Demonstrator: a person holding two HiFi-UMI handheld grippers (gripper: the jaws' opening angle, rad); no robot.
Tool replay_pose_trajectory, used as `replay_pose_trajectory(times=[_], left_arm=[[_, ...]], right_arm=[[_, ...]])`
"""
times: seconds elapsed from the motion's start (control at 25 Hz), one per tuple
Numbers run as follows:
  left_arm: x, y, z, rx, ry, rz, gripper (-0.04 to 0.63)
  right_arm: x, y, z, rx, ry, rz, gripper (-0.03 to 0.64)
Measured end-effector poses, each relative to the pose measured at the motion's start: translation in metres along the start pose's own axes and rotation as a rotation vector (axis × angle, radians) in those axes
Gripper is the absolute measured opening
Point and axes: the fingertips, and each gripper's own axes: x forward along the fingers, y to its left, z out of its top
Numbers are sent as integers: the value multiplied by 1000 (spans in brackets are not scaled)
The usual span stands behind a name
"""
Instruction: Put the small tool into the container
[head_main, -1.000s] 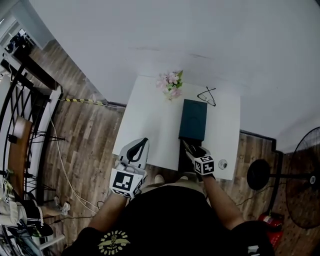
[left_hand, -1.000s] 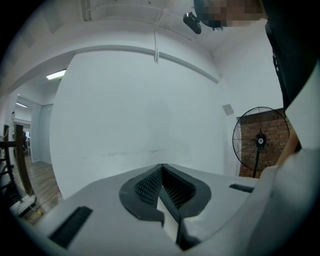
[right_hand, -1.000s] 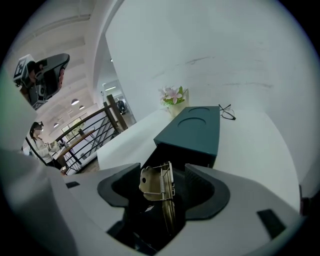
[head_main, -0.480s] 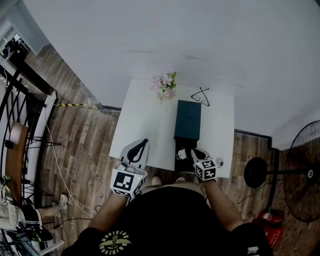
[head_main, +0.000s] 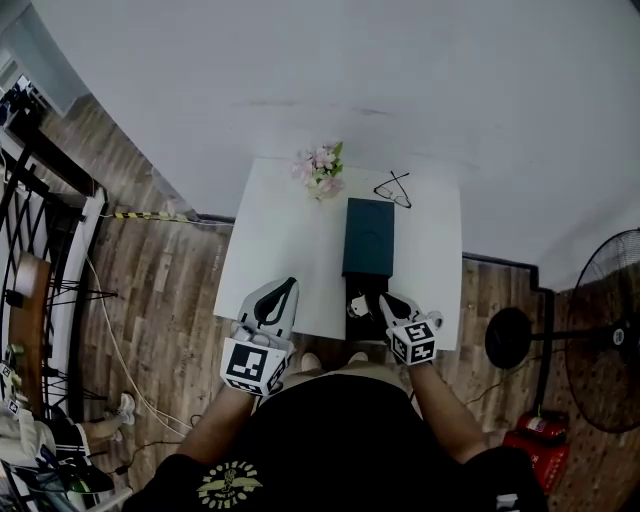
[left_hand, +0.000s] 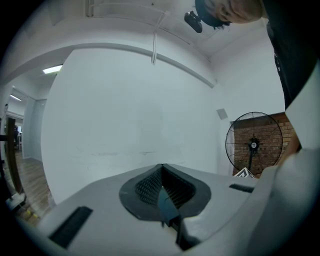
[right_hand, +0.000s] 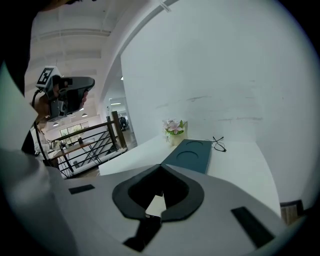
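Observation:
On the white table (head_main: 280, 235) lies a dark teal container (head_main: 368, 237) with two round recesses in its top (right_hand: 190, 154). A black part (head_main: 352, 322) adjoins it at the table's front edge. A small white thing (head_main: 355, 306), apparently the small tool, rests on that black part. My right gripper (head_main: 384, 299) is just to its right with its jaws shut and nothing held. In the right gripper view its tips (right_hand: 161, 166) meet. My left gripper (head_main: 289, 284) hovers shut and empty over the table's front left corner, and its view (left_hand: 161, 166) faces a bare wall.
A pot of pink flowers (head_main: 319, 171) and a pair of glasses (head_main: 392, 190) sit at the table's far edge. A standing fan (head_main: 600, 335) is on the right and a black railing (head_main: 45, 215) on the left, both on the wood floor (head_main: 150, 290).
The right gripper's jaws have gone from open over the black part to shut. It has shifted slightly right, and the small white thing now shows beside it. The left gripper has stayed put.

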Motion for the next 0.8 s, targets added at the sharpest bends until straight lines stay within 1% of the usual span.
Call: replay_pose_trajectory(times=[0.16,0.36,0.44,0.52,0.68,0.8], left_arm=[[1,4,-1,-21,-3,1,6],[3,11,3,-80,-34,-6,6],[5,12,4,-68,-37,-6,6],[8,13,0,-56,-22,-4,6],[14,15,-3,-96,-13,-19,6],[17,16,-4,-94,-10,-36,6]], right_arm=[[-9,2,21,-3,-52,-6,2],[-18,9,45,-17,-110,-12,2],[-22,12,56,-18,-137,-10,2],[-27,17,68,-31,-170,-3,2],[-38,27,90,-62,-232,-1,2],[-44,33,100,-77,-259,-3,2]])
